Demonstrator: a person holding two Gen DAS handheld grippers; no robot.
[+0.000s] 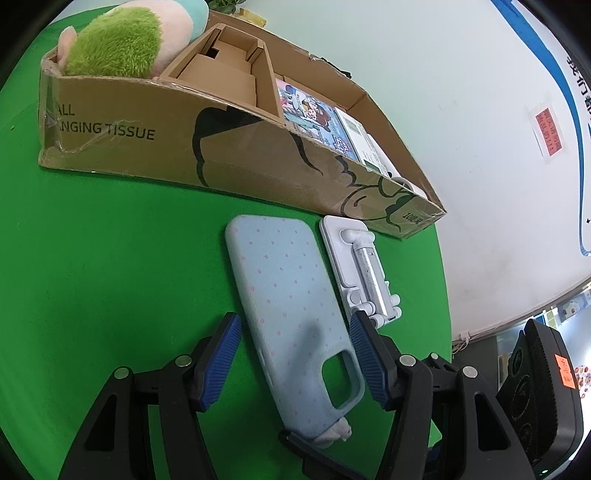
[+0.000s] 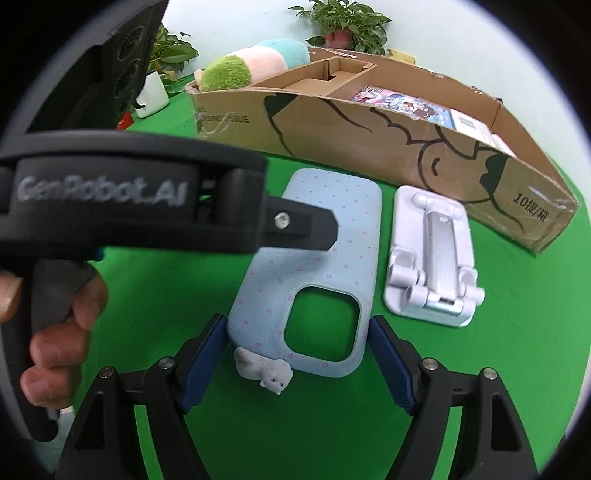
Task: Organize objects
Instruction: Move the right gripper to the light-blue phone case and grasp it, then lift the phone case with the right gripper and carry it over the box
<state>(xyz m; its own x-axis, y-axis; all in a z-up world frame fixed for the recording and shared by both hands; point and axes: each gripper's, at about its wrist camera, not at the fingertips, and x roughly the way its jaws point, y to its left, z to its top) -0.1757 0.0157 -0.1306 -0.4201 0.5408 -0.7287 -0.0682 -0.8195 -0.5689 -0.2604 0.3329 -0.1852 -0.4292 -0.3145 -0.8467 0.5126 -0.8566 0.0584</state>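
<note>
A light blue phone case with pink dots (image 1: 291,306) lies face down on the green table, with a small white cat charm at its camera end. It also shows in the right wrist view (image 2: 314,266). A folded white phone stand (image 1: 360,269) lies just to its right, and shows in the right wrist view (image 2: 432,258) too. My left gripper (image 1: 295,354) is open, its blue pads on either side of the case's camera end. My right gripper (image 2: 297,360) is open too, astride the same end. Neither touches the case.
A long cardboard box (image 1: 229,155) stands behind, with a green and pink plush toy (image 1: 122,40), cardboard inserts and a cartoon-printed box (image 1: 314,114) inside. Potted plants (image 2: 343,26) stand at the back. The left gripper's body (image 2: 129,199) crosses the right wrist view.
</note>
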